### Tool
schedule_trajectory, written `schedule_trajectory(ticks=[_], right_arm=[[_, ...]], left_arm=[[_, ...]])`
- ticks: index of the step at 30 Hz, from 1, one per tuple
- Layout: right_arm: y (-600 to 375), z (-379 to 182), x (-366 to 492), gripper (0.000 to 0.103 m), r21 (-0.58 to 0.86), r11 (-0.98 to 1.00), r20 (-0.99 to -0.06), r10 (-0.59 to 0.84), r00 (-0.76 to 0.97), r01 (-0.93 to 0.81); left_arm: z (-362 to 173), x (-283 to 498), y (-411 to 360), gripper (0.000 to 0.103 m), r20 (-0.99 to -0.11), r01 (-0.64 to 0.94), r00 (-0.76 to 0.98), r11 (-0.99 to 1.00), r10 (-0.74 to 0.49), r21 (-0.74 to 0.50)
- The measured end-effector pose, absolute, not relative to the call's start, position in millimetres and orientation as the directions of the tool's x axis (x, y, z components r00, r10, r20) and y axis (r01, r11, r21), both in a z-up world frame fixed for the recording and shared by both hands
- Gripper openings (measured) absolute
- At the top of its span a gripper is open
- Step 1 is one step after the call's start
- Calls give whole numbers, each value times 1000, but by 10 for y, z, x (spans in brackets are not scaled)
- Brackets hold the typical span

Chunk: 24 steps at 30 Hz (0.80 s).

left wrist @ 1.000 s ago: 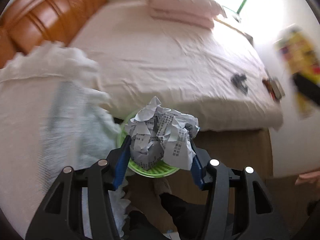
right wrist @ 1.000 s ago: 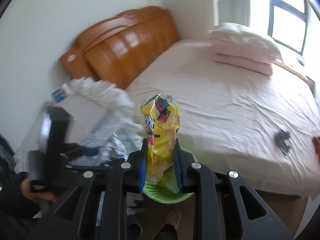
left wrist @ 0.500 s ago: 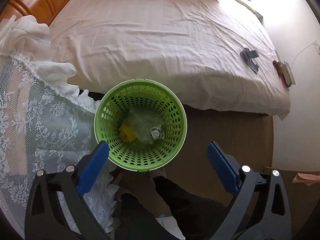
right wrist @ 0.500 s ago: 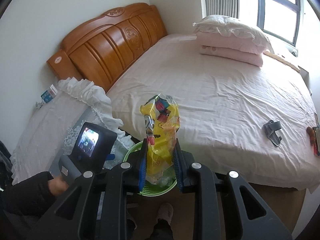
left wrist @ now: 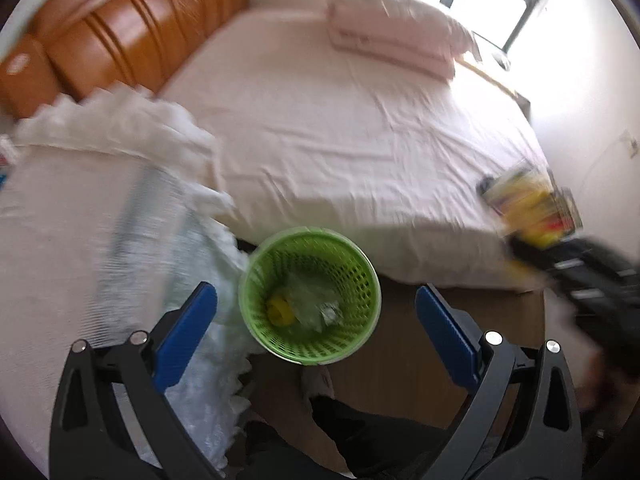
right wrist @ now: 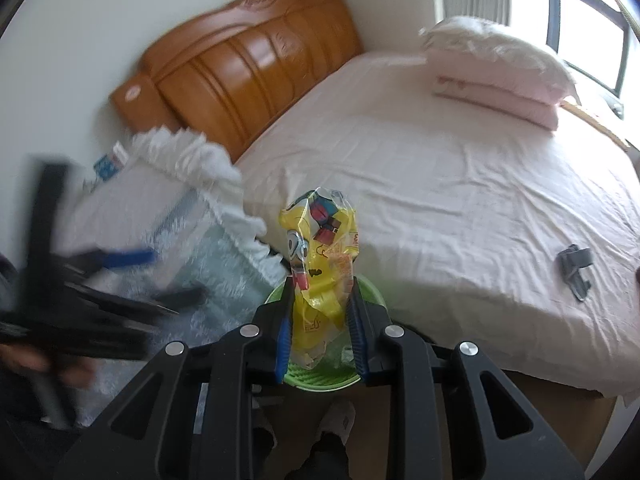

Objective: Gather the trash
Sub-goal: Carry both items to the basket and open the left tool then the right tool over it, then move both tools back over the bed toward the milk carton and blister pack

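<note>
Gone from my left gripper point(left wrist: 316, 320) is the crumpled ball of printed paper I was squeezing a second ago; its blue-padded jaws have just swung out to their widest and nothing sits between them. Below them, at about 6 o'clock in the left wrist view, the round green perforated plastic basket point(left wrist: 310, 294) stands on the floor against the foot of the bed, with a yellow scrap and some clear crumpled film in its bottom. I cannot pick the paper ball out through the blur, so I judge rather than see that it dropped in.

That leaves my right gripper point(right wrist: 320, 320). Its jaws are pinched almost fully together on the lower part of a yellow cartoon-printed plastic snack wrapper point(right wrist: 318, 256), which stands up between the pads. It has sunk closer to the basket rim, which shows green just behind and under the wrapper at 6 o'clock. My guess is that this piece goes in next, once I am squarely over the opening.

Around me, from 9 o'clock across: a white lace-edged cloth point(left wrist: 120, 184) covers a low stand, a carved orange wooden headboard point(right wrist: 248, 60) sits at 11 o'clock, a wide bed under a pale pink rumpled sheet point(right wrist: 440, 168) fills the middle, folded pink pillows point(right wrist: 496, 68) lie at 1 o'clock under a bright window, and a small grey object point(right wrist: 576, 264) rests at 3 o'clock.
</note>
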State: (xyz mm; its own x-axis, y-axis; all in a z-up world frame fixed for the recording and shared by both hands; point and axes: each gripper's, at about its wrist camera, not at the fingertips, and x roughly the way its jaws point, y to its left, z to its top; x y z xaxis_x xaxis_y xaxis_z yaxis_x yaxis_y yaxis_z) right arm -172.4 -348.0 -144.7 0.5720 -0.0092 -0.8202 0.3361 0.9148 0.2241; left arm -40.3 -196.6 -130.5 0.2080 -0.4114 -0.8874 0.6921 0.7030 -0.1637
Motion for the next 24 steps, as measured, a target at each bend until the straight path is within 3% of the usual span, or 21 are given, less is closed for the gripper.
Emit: schedule_trajectory(ticks=[6,8,11,18,24], right_arm=[[-3172,-2151,-1268,50,219,940,-876,72,477,260],[-3042,-2428,-1129,72,195,948,-901,72,427,252],[-2931,-2722,-1020,90,164,949,-931,58,361,271],[-2915,-2813,-964,94,197,923,-944,88,317,330],[-2872,-2034,-912,98,192,931,-900,41,433,310]], left_arm=[[-949,-382,-1447,95,-857,626,296,764,-422,-160],[-934,-374,-1301,95,-857,604,318,783,-405,-146],[-959,-335,-1137,95,-863,576,322,804,-389,-147],[-978,-247,-813,95,-872,504,330,848,-362,-162],[-859,-235,-761,95,-857,495,367,856,-360,-147]])
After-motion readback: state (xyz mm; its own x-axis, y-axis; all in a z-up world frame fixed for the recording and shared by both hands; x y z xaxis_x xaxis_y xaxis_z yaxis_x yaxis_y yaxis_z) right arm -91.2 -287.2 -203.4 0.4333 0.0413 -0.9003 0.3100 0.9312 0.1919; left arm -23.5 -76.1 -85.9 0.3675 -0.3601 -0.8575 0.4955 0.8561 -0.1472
